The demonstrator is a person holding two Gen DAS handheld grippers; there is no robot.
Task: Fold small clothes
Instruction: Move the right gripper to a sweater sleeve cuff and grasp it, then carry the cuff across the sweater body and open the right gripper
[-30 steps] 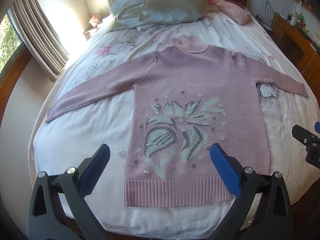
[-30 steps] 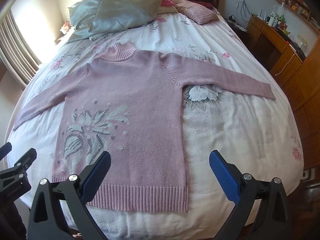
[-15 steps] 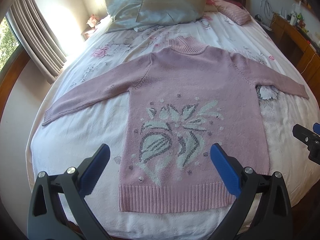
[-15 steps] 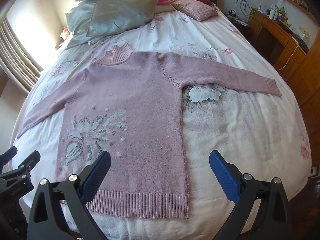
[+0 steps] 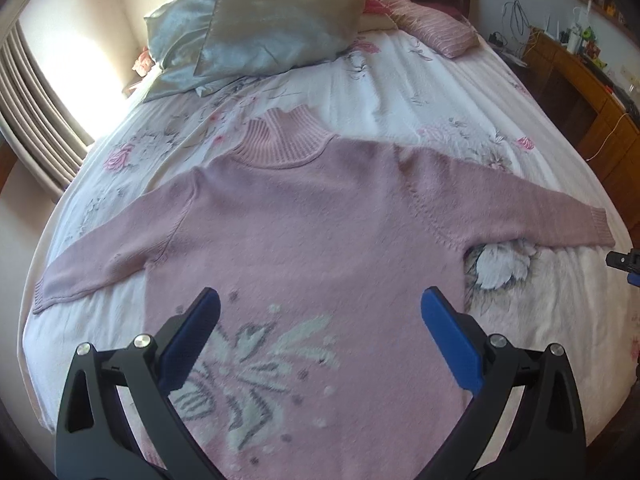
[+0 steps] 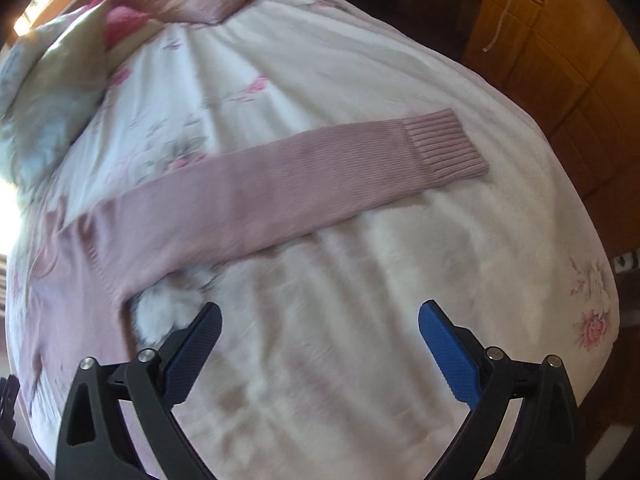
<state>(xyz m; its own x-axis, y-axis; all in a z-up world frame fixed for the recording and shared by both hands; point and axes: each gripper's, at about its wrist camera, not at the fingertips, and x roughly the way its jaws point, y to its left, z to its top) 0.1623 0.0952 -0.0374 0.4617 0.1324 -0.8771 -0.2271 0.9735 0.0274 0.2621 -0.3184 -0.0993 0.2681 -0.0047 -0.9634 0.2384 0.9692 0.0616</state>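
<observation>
A pink knitted sweater (image 5: 312, 232) with a white and grey flower pattern lies flat, front up, on the bed, both sleeves spread wide. My left gripper (image 5: 320, 320) hangs open above the sweater's chest, holding nothing. In the right wrist view the sweater's right sleeve (image 6: 280, 196) runs across the sheet to its ribbed cuff (image 6: 444, 148). My right gripper (image 6: 320, 332) is open over bare sheet, just short of that sleeve. A tip of the right gripper (image 5: 624, 262) shows at the left wrist view's right edge, near the cuff.
The bed (image 5: 400, 80) has a white floral sheet. Silvery pillows (image 5: 272, 28) and a pink striped pillow (image 5: 432, 32) are piled at the headboard. A wooden cabinet (image 6: 560, 60) stands along the bed's right side. Curtains (image 5: 28, 104) hang at left.
Both grippers have moved forward over the bed. The left one went from the hem up over the chest; the right one swung right toward the right sleeve. Both stay open.
</observation>
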